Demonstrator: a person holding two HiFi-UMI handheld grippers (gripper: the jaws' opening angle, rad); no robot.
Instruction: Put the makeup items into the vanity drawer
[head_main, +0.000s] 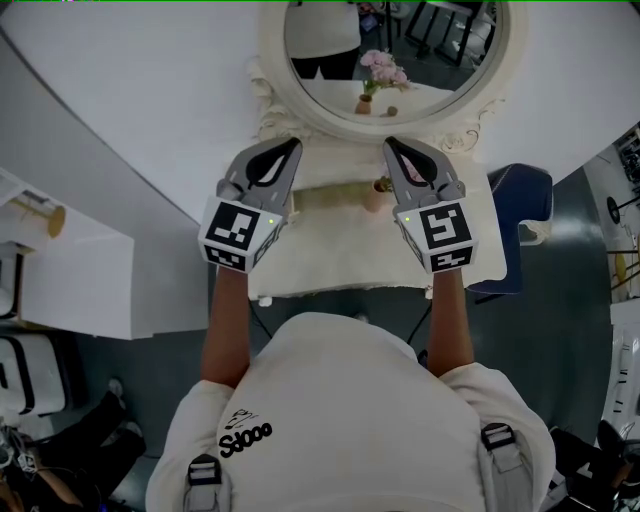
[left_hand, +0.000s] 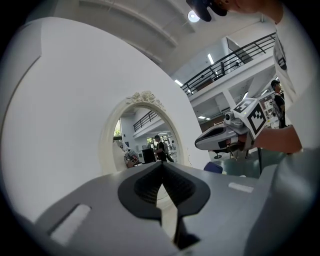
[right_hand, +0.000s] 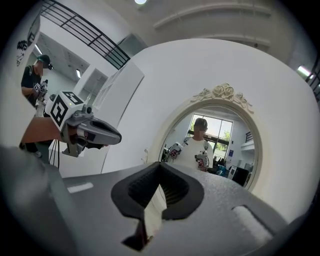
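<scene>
The task looks not yet started. The left gripper (head_main: 294, 146) and right gripper (head_main: 391, 146) are held side by side above the cream vanity top (head_main: 330, 255), pointing at the oval mirror (head_main: 272, 70), each with its jaws pressed together on nothing. No makeup items or drawer can be picked out, only a small flower vase (head_main: 377, 193) between the grippers. The next move probably calls for lowering the grippers, locating the drawer front and parting one pair of jaws.
</scene>
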